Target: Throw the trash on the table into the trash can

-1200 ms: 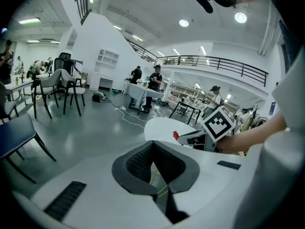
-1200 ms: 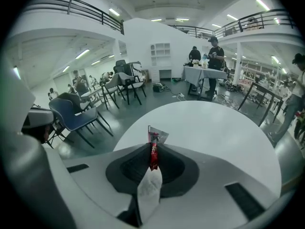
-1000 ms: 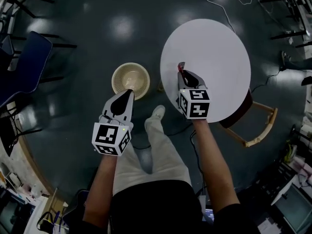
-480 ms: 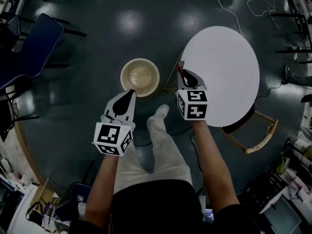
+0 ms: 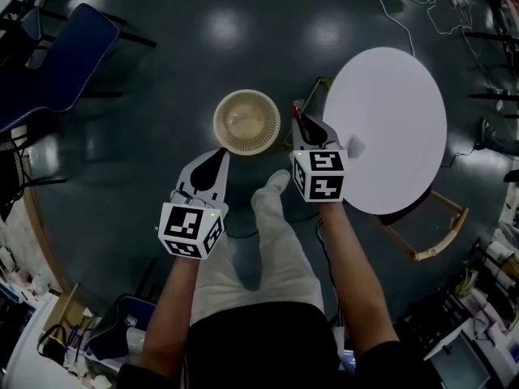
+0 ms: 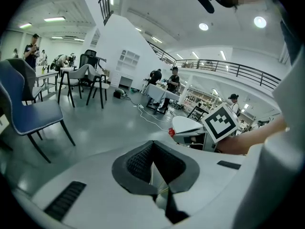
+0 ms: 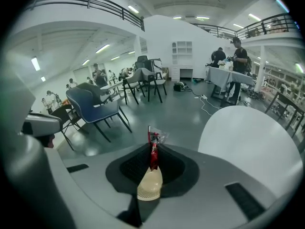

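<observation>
Room: dark, glossy floor of a large hall, where we saw a blue chair at the far left.
Table: a round white table stood at the right.
Trash can: the cream, open-topped trash can stood on the floor just left of the table.
Trash: we found a red wrapper upright between the right jaws, off the table and just right of the can's rim.
Right gripper: the right gripper was closed almost fully, pinching the wrapper, its nose tilted downward between can and table edge.
Right arm: we held the bare forearm stretched forward from the body.
Left gripper: the left gripper had its jaws pressed together on nothing, its tip just near the can's near rim.
Left arm: forearm forward, roughly alongside the right one.
</observation>
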Available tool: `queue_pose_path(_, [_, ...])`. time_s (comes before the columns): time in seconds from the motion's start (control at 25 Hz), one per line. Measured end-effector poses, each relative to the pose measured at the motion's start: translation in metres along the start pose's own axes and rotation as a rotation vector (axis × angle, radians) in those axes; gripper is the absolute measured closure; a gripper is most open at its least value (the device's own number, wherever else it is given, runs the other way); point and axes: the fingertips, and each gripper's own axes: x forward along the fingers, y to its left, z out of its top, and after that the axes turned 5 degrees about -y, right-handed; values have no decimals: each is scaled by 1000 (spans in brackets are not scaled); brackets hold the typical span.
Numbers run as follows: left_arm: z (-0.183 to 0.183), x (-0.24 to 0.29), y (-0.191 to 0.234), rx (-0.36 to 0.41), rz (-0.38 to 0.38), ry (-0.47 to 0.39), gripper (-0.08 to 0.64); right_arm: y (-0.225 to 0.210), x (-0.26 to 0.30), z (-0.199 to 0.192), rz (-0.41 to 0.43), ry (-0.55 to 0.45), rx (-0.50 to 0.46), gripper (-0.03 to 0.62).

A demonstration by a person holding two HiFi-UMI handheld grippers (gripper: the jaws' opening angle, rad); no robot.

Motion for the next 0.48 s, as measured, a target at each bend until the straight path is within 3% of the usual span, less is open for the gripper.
queue_pose_path(0.48, [-55,8,41,-17,-1,42,552,38,57,-44,43,32,25,537])
